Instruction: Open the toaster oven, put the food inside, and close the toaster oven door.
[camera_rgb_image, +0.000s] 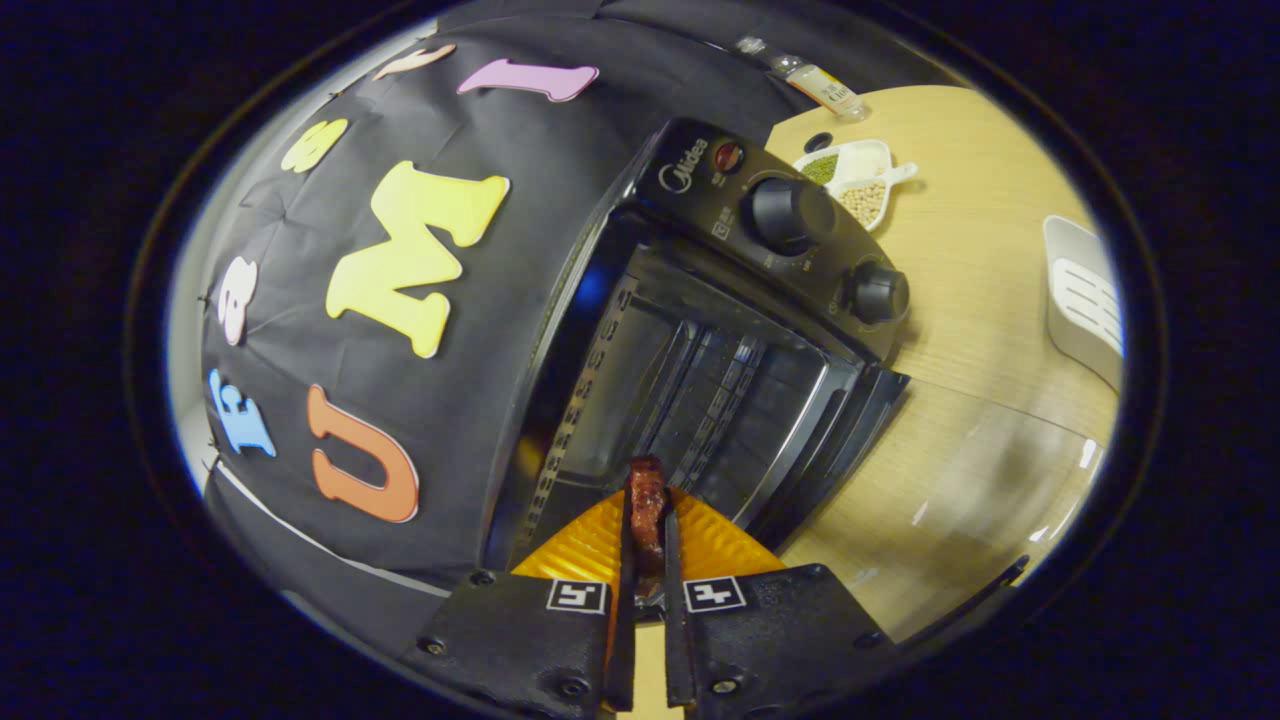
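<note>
Gripper view puts the food (647, 505) right where you hold it: a dark reddish-brown strip, glossy and uneven, pinched between the two fingers of your hand-held gripper (648, 530). Both fingers press on its sides and stand narrow, nearly parallel, with only the strip between them. Its upper end pokes out past the fingertips and reaches toward the oven's mouth.

Just ahead of the fingers you have the toaster oven (700, 330), black, with its door (960, 470) dropped open. The glass pane of that door lies flat out over the table and reflects the light. Inside the cavity you can see the ribbed side wall with its rack rails and the darker back wall. On the control panel beside the opening sit two round black knobs (790, 215), one larger than the other, and a small red lamp (728, 156) near the larger one.

Beyond the oven, on the light wooden table (960, 290), you see a white divided dish (855, 175) holding green grains in one part and pale round beans in the other. Further back a small bottle (815, 82) lies on its side at the table's far rim. Well apart from the oven stands a white slotted rack or tray (1085, 300), partly cut off from sight.
</note>
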